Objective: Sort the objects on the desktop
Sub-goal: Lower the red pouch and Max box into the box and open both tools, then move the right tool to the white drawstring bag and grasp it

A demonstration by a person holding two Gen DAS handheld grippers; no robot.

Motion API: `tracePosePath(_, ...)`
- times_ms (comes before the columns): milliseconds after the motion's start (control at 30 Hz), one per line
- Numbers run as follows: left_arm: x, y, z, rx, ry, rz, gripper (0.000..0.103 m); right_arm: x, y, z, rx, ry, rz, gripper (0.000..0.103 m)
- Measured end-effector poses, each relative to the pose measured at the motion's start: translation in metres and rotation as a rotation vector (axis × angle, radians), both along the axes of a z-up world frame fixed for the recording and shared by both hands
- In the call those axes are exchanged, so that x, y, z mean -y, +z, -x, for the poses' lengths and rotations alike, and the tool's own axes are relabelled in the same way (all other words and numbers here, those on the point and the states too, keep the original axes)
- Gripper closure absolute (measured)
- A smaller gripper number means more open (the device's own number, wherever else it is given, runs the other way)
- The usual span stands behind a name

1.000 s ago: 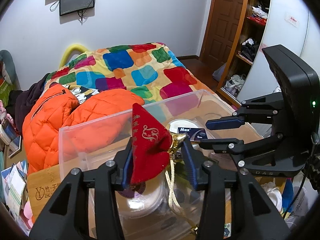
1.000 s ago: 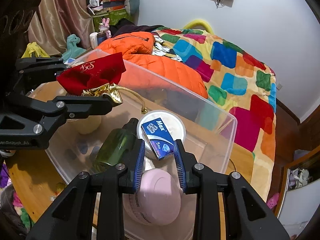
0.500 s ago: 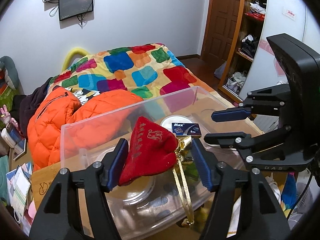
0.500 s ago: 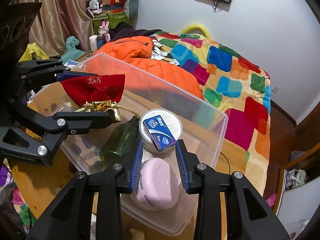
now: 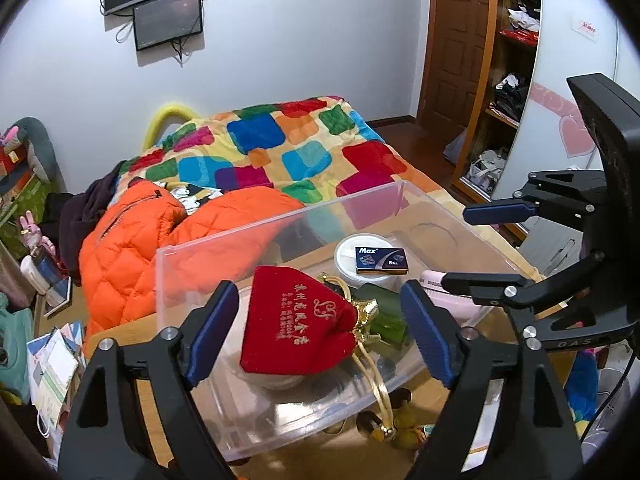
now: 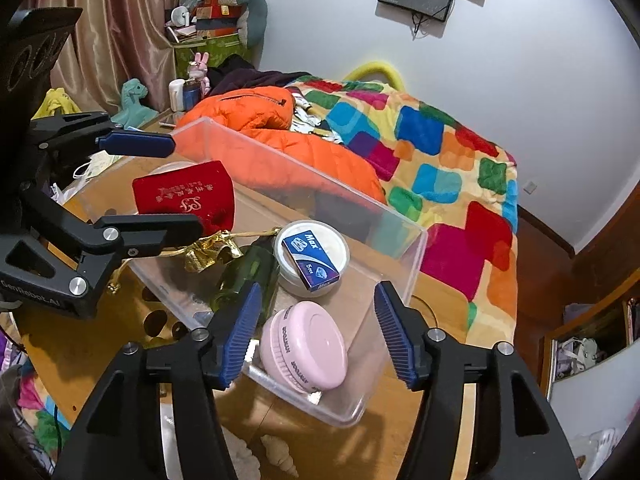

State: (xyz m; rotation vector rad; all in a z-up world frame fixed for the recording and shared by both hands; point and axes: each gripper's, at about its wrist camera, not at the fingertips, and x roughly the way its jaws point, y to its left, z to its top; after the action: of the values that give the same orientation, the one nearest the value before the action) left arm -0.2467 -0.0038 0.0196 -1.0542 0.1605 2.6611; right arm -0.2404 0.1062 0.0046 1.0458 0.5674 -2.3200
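A clear plastic bin (image 5: 192, 264) (image 6: 400, 276) stands on the wooden table. In it lie a red pouch (image 5: 296, 324) (image 6: 188, 196) with a gold cord, a green bottle (image 5: 384, 312) (image 6: 248, 276), a white round tub (image 5: 352, 252) (image 6: 324, 280), a blue Max box (image 5: 382, 260) (image 6: 311, 258) on the tub, and a pink round case (image 6: 306, 348). My left gripper (image 5: 316, 336) is open above the pouch. My right gripper (image 6: 316, 336) is open above the pink case, apart from the box.
A bed with a colourful quilt (image 5: 280, 148) and an orange jacket (image 5: 132, 240) lies behind the table. Papers (image 5: 52, 364) lie at the left. Small yellow items (image 5: 400, 424) sit by the bin's near side. A wardrobe (image 5: 504, 80) stands at the right.
Both grippers opened and drew back. The left let go of the red pouch, which now lies in the bin. The right let go of the blue box, now on the white tub.
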Motion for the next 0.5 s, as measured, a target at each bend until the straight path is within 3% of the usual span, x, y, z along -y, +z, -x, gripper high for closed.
tracePosePath(167, -0.002, 0.007, -0.011, -0.024, 0.012, 0.018, 0.013, -0.002, 0.006, -0.011, -0.019, -0.007, -0.006, 0.045)
tracePosePath(300, -0.003, 0.014, -0.02, -0.04, 0.016, 0.03, 0.011, -0.005, 0.011, -0.02, -0.043, -0.015, -0.003, 0.034)
tracePosePath(500, -0.005, 0.02, -0.036, -0.059, 0.026, 0.035, 0.008, -0.011, 0.018, -0.038, -0.082, -0.024, -0.014, 0.033)
